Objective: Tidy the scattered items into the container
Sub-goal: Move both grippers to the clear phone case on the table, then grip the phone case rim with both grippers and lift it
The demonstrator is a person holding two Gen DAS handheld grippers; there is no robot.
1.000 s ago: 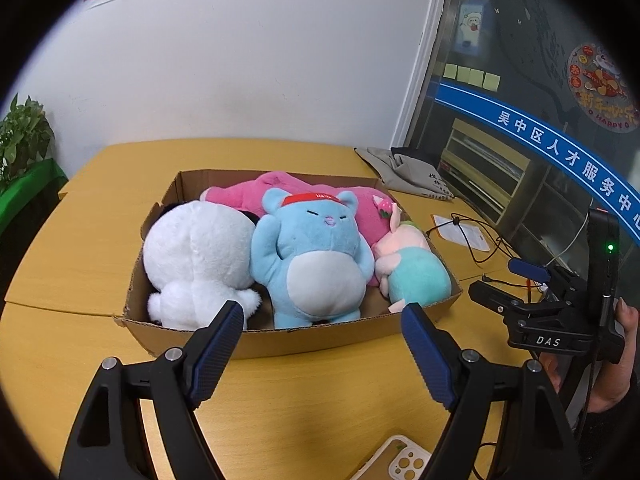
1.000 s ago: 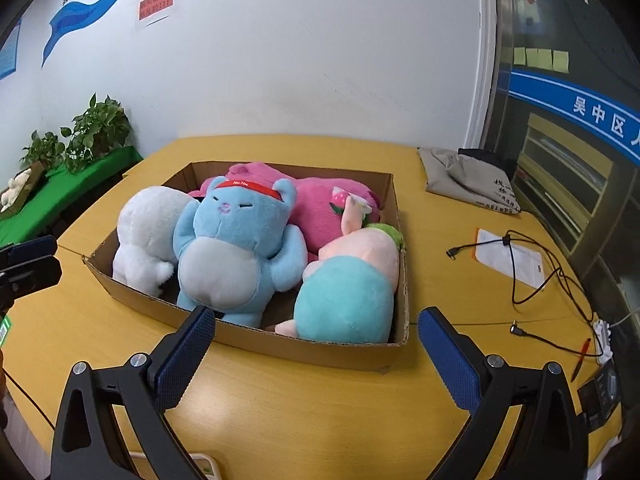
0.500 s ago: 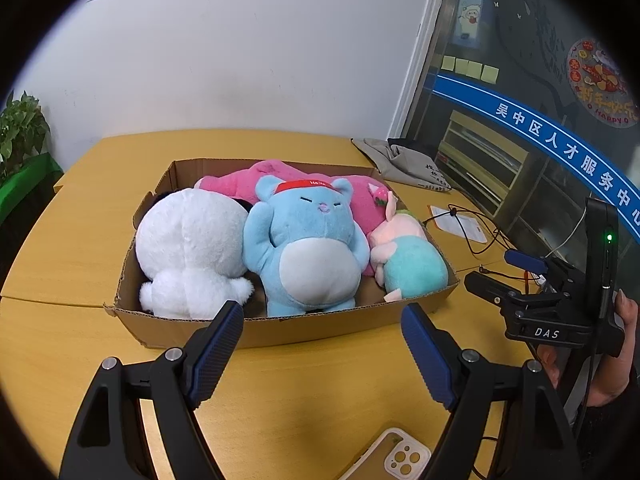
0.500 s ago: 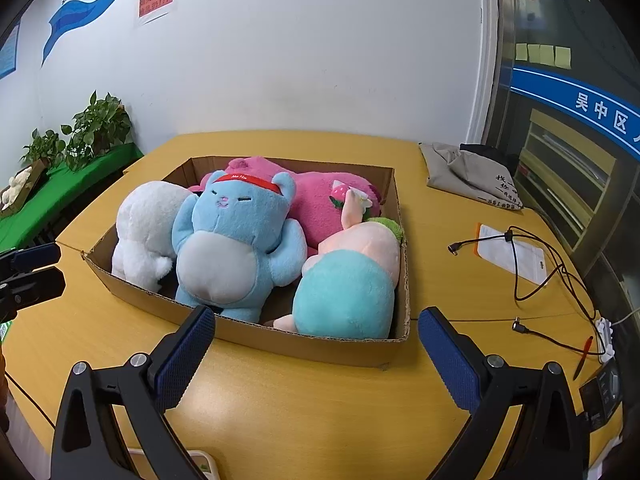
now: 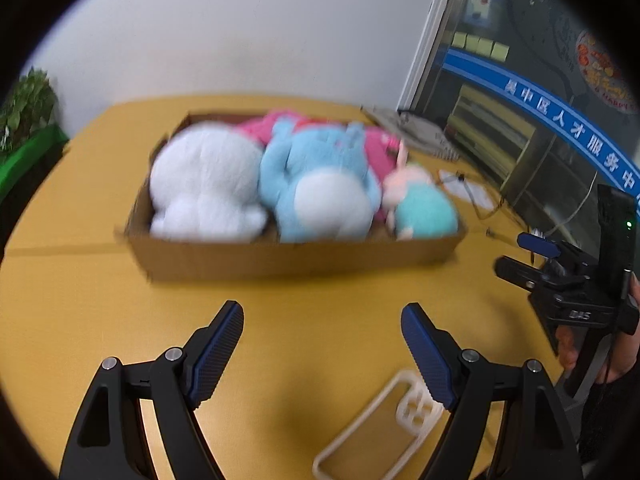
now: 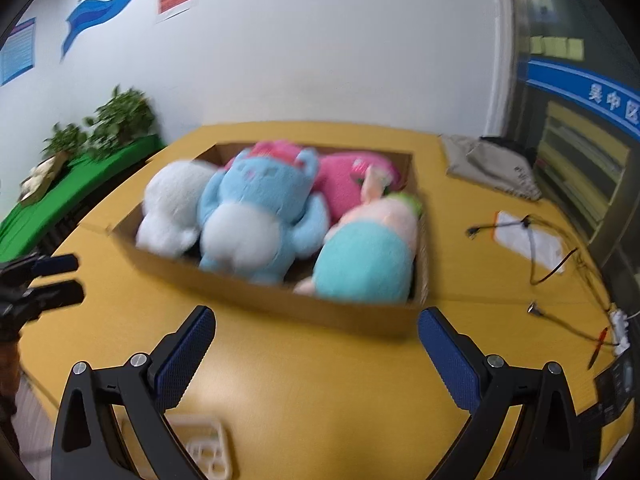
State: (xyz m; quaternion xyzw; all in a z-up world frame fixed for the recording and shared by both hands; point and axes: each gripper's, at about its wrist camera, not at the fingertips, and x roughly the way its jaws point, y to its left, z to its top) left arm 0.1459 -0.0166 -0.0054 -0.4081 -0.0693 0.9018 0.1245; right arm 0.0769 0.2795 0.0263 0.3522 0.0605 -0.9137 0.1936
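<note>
Both views have gone blurry against half a second ago, and the cardboard box (image 5: 296,254) now sits farther off at 12 o'clock: I'm pulling both grippers back. Left gripper (image 5: 322,316) spread wide, nothing in it; right gripper (image 6: 316,320) the same (it also shows at 3 o'clock in the left view).

The white plush (image 5: 206,184), blue bear (image 5: 320,184), pink plush (image 6: 348,178) and teal-and-pink plush (image 6: 370,256) all lie inside the box, so I judge the tidying basically done. Only a clear phone case (image 5: 380,428) lies loose on the yellow table (image 5: 300,344) at 5 o'clock, probably not a task item.

Motion blur smears faces and the box rim. The pink plush is mostly hidden behind the bear, and the phone case is cut off by the finger.
</note>
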